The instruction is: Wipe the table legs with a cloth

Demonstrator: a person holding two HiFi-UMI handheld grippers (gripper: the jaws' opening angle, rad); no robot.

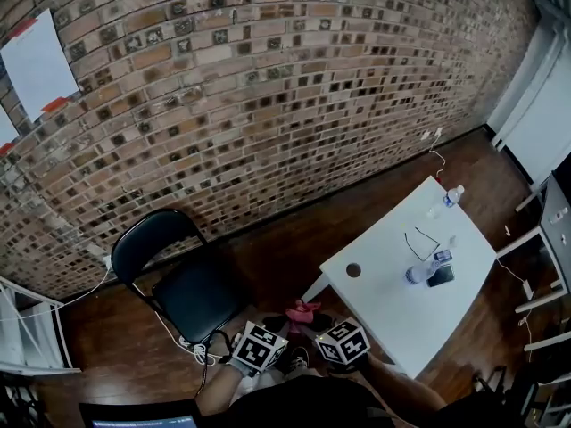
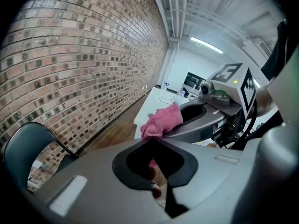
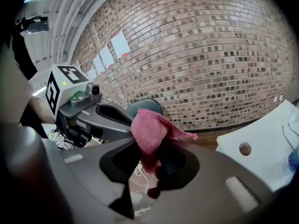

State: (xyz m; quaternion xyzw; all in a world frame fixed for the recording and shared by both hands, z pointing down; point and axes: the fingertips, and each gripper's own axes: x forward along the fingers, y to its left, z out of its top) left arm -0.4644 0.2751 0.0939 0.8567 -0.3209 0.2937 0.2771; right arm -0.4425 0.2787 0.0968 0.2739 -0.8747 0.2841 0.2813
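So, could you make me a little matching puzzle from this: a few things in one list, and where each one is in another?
Things:
1 cloth
2 chair
3 phone
4 paper sheet

Places:
A on the white table
B on the brick wall
C in the right gripper
D on the wooden floor

Pairs: 1-C, 2-D, 3-A, 4-B.

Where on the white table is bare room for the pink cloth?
The white rectangular table is bare in its near half, between the round hole and the near edge. A narrower strip is free from the hole toward the far clear plastic bottle. Crowded: around the black glasses, lying bottle and dark phone.
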